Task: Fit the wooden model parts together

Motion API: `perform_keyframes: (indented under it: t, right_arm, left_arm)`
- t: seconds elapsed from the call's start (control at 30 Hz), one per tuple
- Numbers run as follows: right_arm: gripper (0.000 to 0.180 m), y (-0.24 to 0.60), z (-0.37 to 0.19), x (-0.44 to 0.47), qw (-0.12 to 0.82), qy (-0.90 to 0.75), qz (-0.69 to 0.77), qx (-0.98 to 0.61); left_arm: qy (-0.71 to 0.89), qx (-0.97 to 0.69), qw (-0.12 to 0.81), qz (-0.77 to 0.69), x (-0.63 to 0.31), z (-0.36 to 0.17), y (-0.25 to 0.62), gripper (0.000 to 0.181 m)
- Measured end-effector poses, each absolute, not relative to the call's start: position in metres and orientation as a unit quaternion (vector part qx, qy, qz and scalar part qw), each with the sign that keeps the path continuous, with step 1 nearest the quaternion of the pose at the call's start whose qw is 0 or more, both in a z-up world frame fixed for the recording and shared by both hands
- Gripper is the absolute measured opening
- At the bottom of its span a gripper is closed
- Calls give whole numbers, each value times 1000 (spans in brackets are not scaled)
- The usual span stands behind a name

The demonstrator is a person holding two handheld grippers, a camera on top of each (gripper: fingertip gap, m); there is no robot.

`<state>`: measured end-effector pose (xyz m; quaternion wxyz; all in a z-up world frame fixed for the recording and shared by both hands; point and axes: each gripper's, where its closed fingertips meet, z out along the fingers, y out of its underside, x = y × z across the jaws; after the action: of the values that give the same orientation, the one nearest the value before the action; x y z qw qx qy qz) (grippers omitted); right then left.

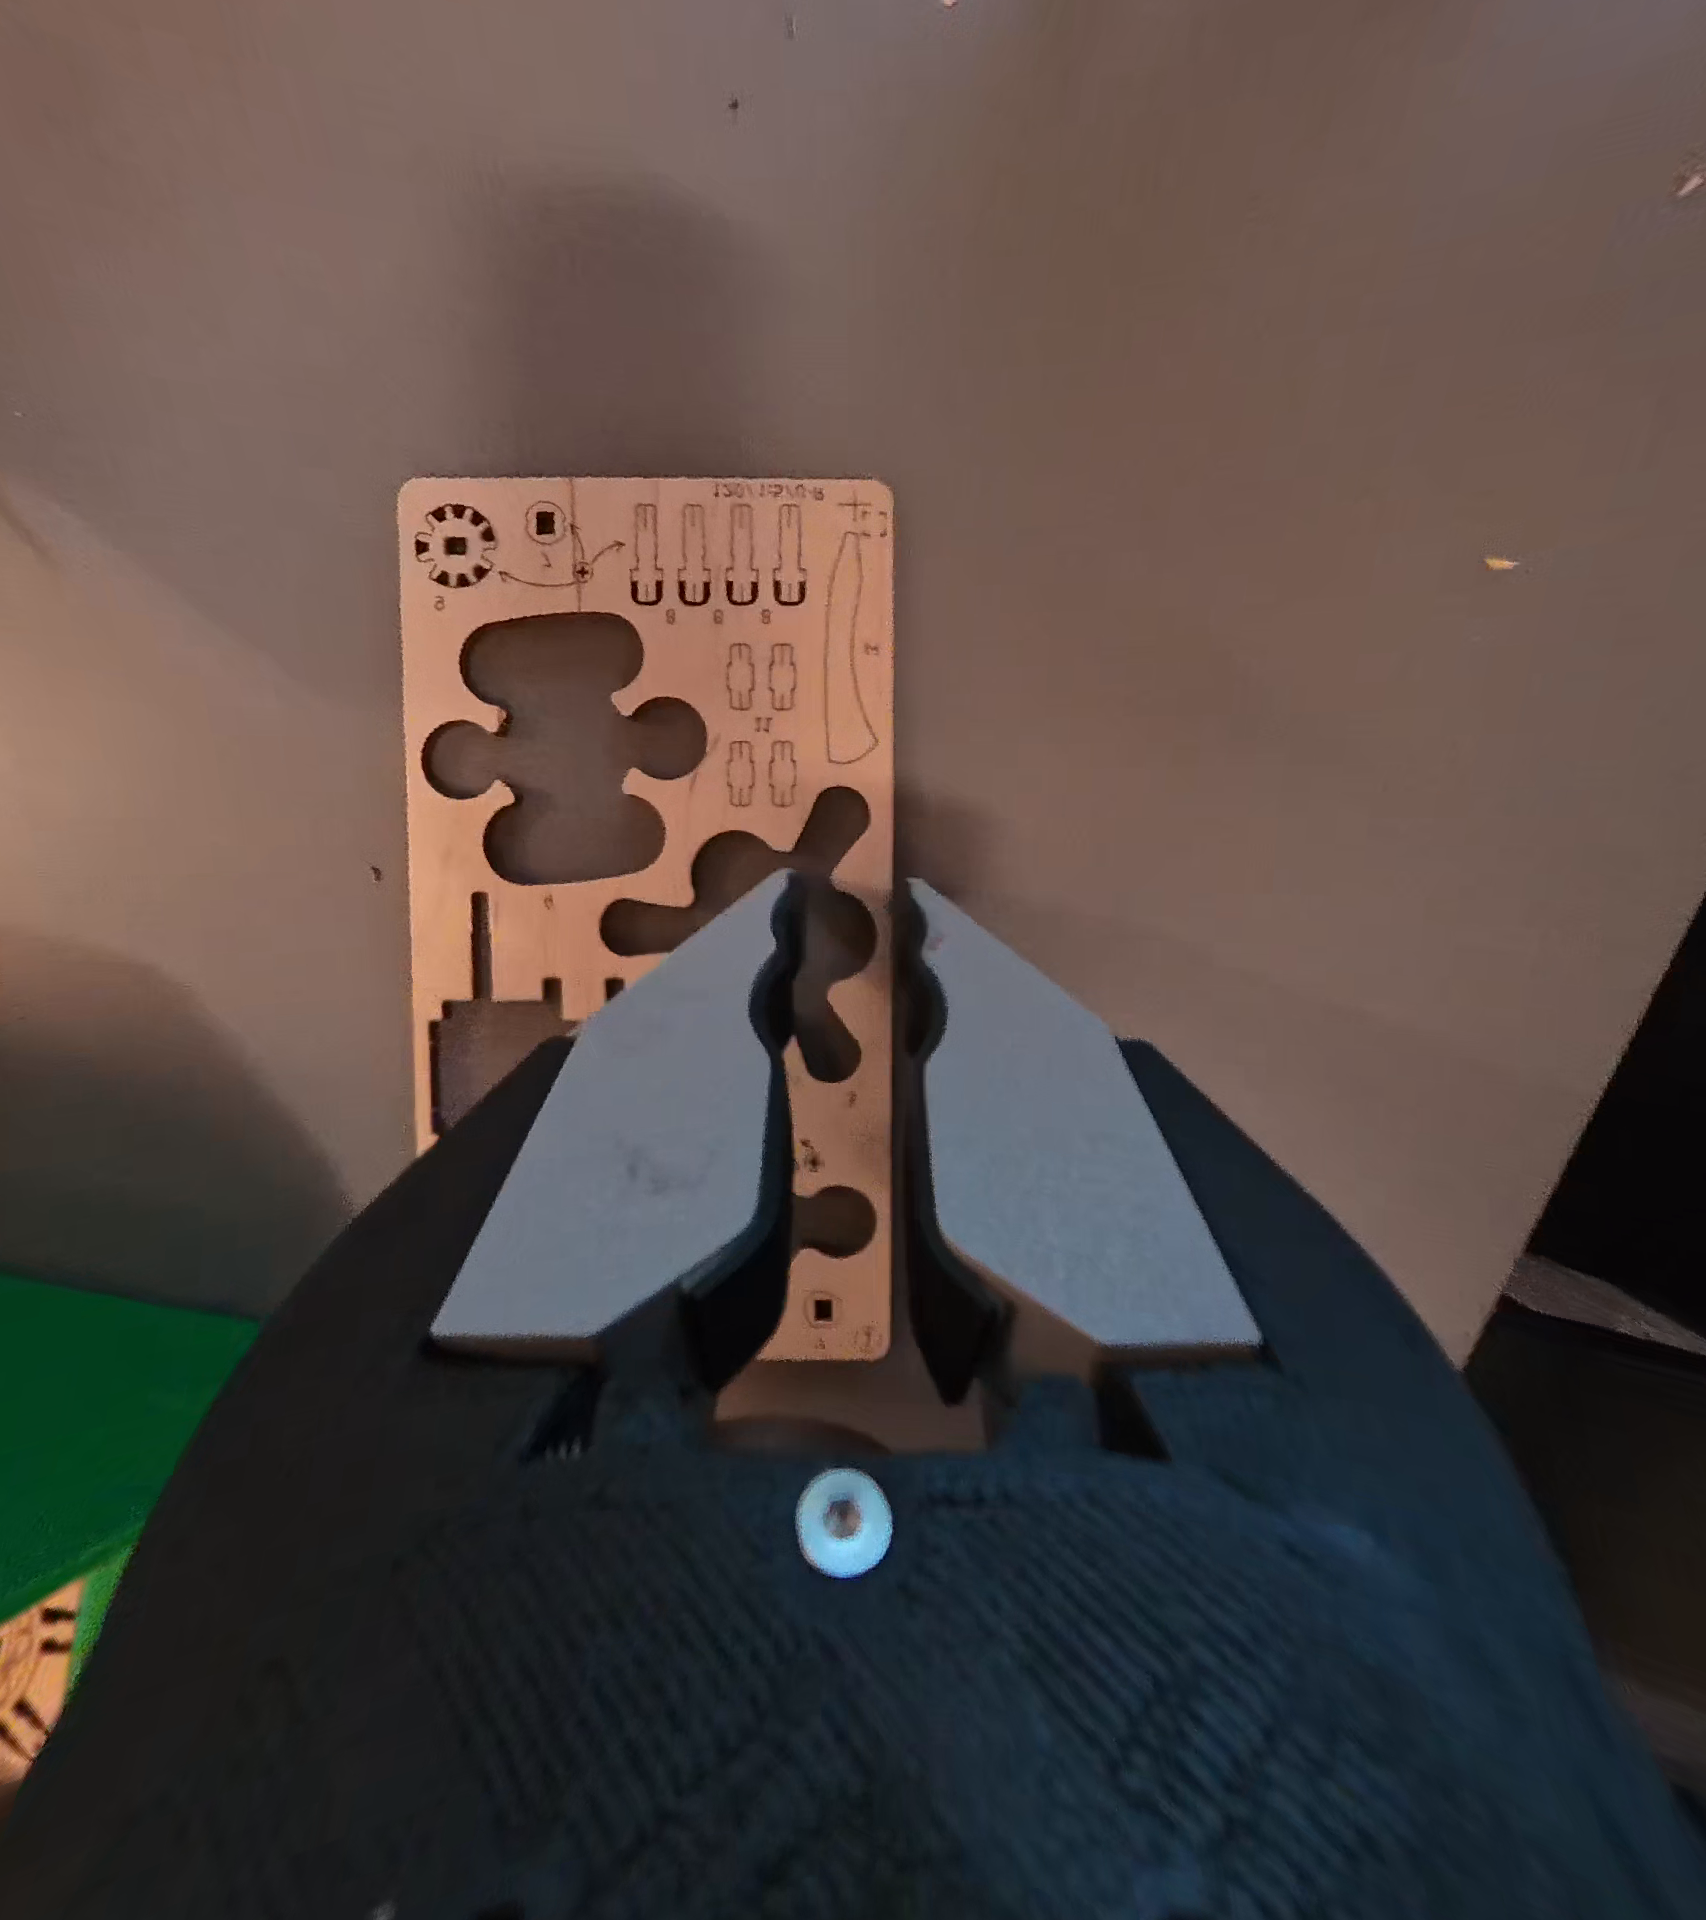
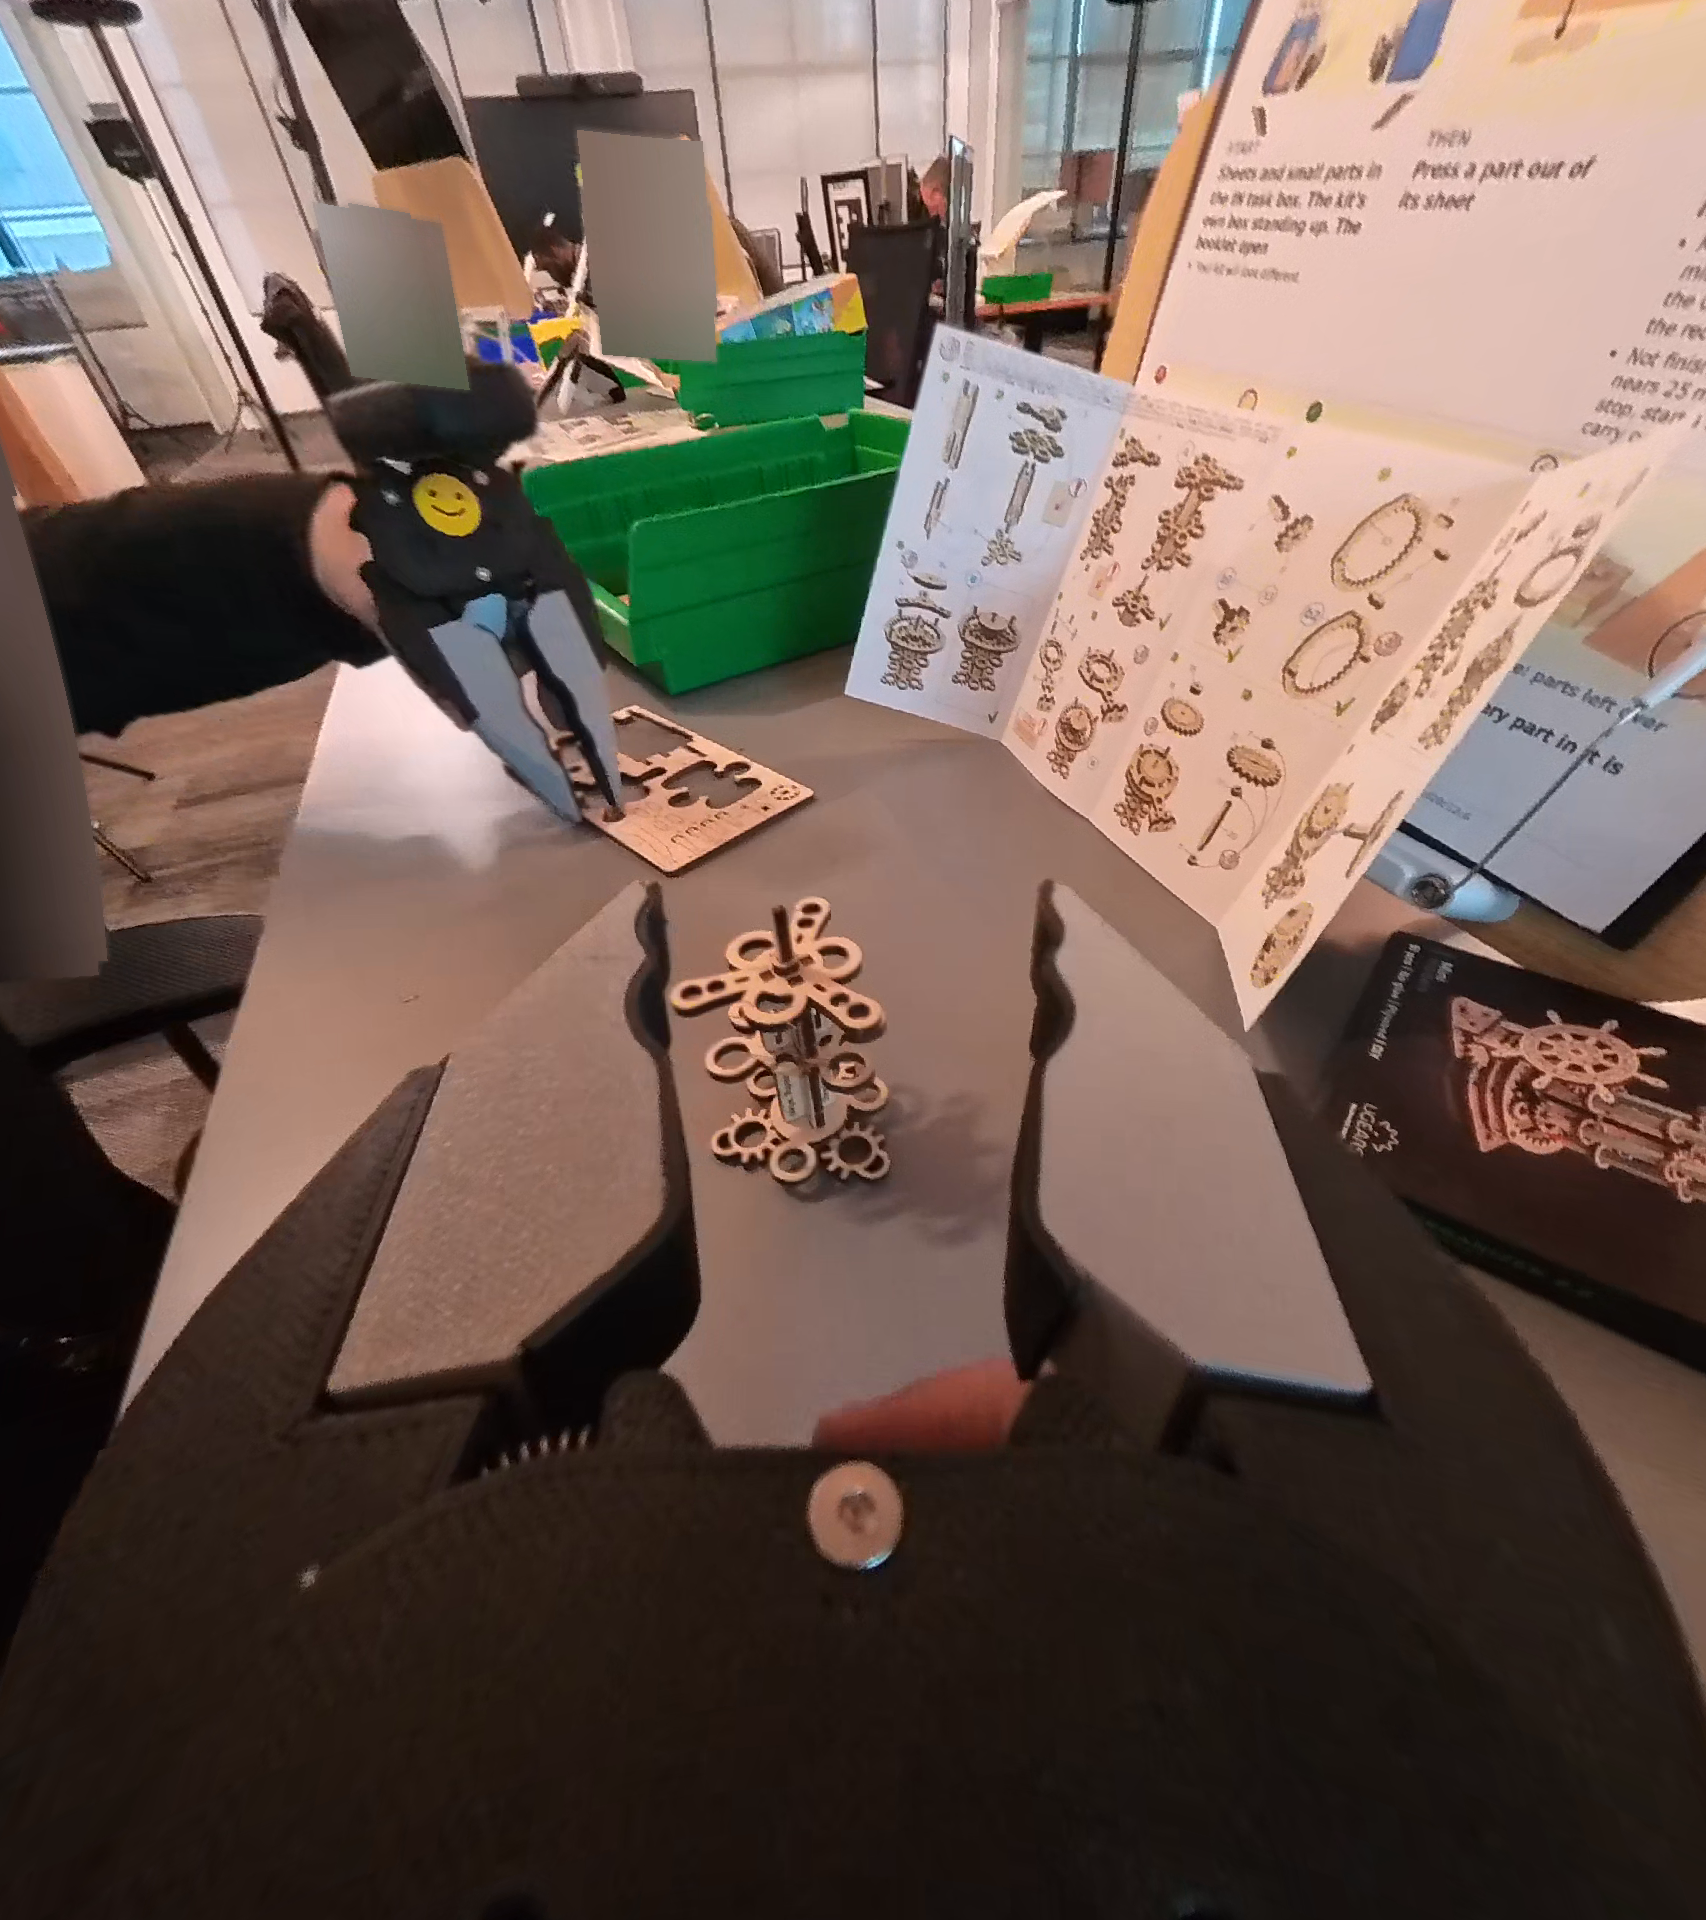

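Note:
A flat wooden parts sheet (image 1: 537,945) with several empty cut-outs lies on the grey table (image 1: 1244,520). My left gripper (image 1: 849,883) points down at the sheet's near right edge, its jaws a narrow gap apart with nothing between them. In the right wrist view the left gripper (image 2: 594,810) has its tips on the corner of the sheet (image 2: 714,831). A partly built wooden model (image 2: 797,1060) of stacked gear-like discs on a spindle stands upright on the table. My right gripper (image 2: 849,904) is wide open around it, not touching.
Green bins (image 2: 724,551) stand at the back of the table, and a green bin (image 1: 18,1455) lies at my left. A folded instruction booklet (image 2: 1192,623) stands to the right, before a printed board (image 2: 1555,312). A dark kit box (image 2: 1607,1132) lies at the right. The tips of one gripper are about 30 cm away from the tips of the other.

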<state>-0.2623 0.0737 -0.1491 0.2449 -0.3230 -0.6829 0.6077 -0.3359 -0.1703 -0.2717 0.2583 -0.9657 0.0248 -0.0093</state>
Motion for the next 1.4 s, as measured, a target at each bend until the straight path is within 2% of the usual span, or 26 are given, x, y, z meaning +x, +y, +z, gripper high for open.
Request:
perform_keyframes:
  t: [0.03,0.23,0.4,0.57,0.73,0.77,0.8,0.83,0.93,0.97,1.0,1.07,1.13,1.2,1.23,1.3,1.4]
  right_arm:
    - [67,72,-146,-260,247,-682,610,-318]
    - [66,64,-124,-244,273,-684,619,-273]
    - [66,19,-122,-214,241,-723,616,-200]
    - [75,-28,-132,-217,311,-786,516,-136]
    - [74,-91,-145,-221,346,-843,412,-17]
    - [70,-99,-150,-227,359,-849,387,-1]
    - [48,-105,-155,-233,367,-855,366,9]
    - [8,-109,-160,-238,360,-866,348,15]
    - [2,-117,-171,-244,240,-912,333,-22]
    - [0,-120,-170,-246,188,-921,338,-43]
    - [0,-122,-168,-249,136,-928,341,-65]
    - [0,-128,-164,-253,21,-936,334,-112]
    - [0,-136,-165,-253,-83,-933,319,-146]
    - [0,-145,-170,-259,-138,-929,301,-165]
    - [0,-146,-176,-264,-142,-931,287,-174]
    - [8,-143,-187,-284,-102,-936,267,-203]
    - [20,-122,-188,-314,15,-936,247,-249]
  left_arm:
    - [24,-966,256,-12,-338,-272,-170,10]
    - [16,-964,266,-16,-337,-270,-167,7]
    - [2,-934,347,-80,-307,-229,-156,7]
    - [29,-898,395,-193,-262,-182,-156,7]
    - [62,-863,410,-288,-222,-161,-152,7]
    - [67,-859,410,-300,-216,-160,-152,7]
    - [71,-854,410,-312,-211,-159,-152,6]
    - [71,-851,413,-316,-208,-159,-153,7]
    - [56,-868,421,-257,-225,-164,-161,12]
    - [49,-869,434,-230,-233,-161,-166,29]
    - [47,-865,453,-211,-239,-154,-172,38]
    - [38,-844,503,-181,-246,-139,-180,42]
    - [28,-838,519,-167,-249,-140,-181,38]
    - [-11,-855,496,-153,-261,-160,-178,14]
    - [-24,-859,487,-155,-265,-170,-178,1]
    - [-67,-846,500,-174,-276,-177,-177,1]
    - [-135,-834,509,-163,-302,-193,-180,3]
